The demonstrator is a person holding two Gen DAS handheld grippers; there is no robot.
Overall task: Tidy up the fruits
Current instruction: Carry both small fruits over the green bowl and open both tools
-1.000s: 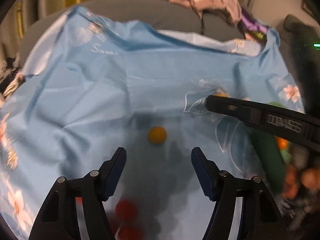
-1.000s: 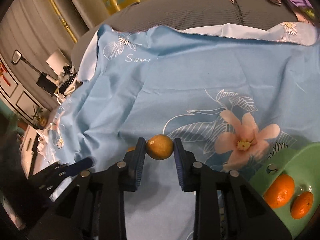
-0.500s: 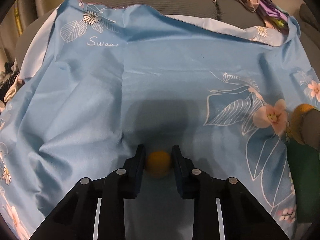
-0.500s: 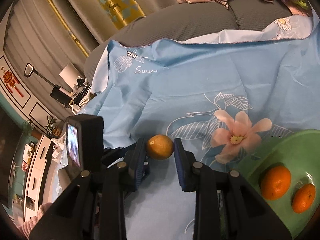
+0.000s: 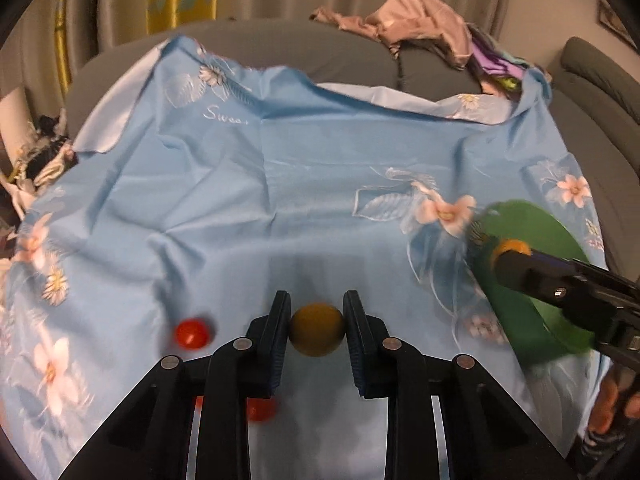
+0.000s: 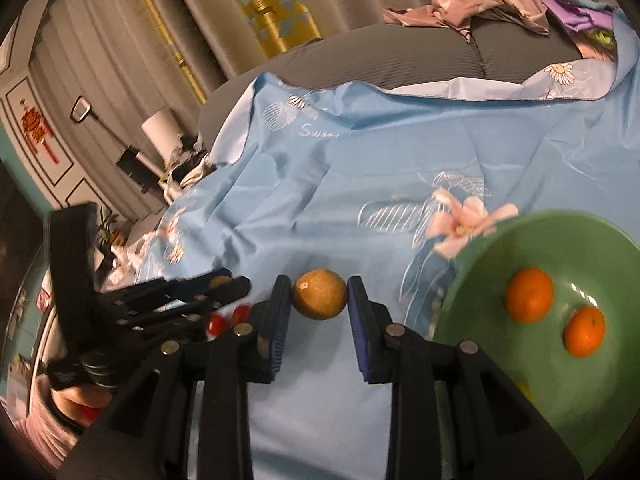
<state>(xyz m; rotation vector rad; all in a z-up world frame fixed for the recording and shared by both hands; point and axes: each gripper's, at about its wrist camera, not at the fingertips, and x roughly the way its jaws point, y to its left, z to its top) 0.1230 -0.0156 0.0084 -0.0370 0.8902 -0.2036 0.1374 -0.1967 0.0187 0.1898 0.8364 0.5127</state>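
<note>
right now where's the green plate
The green plate lies on the blue cloth at the right wrist view's right edge, holding two oranges.

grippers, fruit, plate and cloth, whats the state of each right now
left gripper: shut on a yellow fruit
right gripper: shut on a brownish-yellow fruit
green plate: holds two oranges
red fruits: loose on the cloth
blue floral cloth: spread out, wrinkled

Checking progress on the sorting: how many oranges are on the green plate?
2, side by side on the green plate: one orange nearer the middle, the other orange to its right. The plate's lower part is hidden.
</note>
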